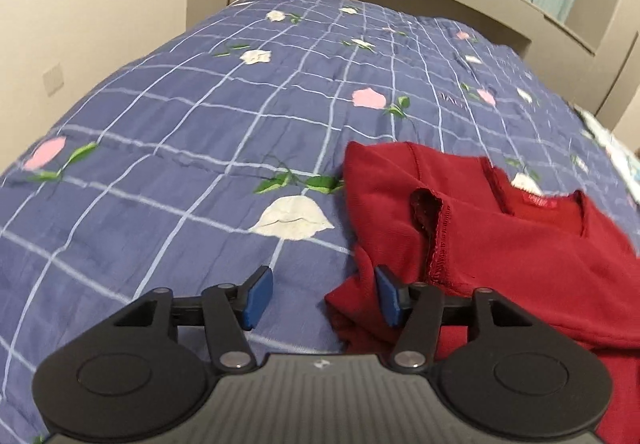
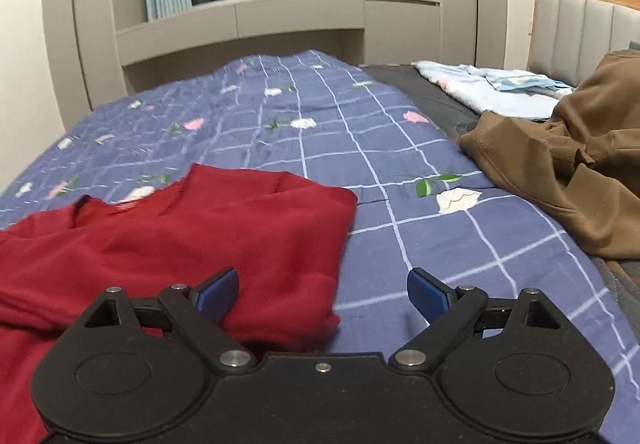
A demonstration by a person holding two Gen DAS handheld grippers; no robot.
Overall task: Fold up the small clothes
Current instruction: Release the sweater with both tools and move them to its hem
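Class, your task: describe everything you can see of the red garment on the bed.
The red garment is a dark red top of soft knit-looking fabric with a V-shaped neckline, a small red label inside the collar and stitched seams. It lies partly folded and rumpled on the blue checked floral quilt, one stitched opening turned up on its left side. The open left gripper and open right gripper hover at its near edges, neither gripping it.

Red top (image 1: 500,244) (image 2: 180,232) spread on quilt, neckline away, possibly inside out.

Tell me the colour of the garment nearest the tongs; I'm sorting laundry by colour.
Dark red garment, plain with no pattern; it shows best in the right wrist view.
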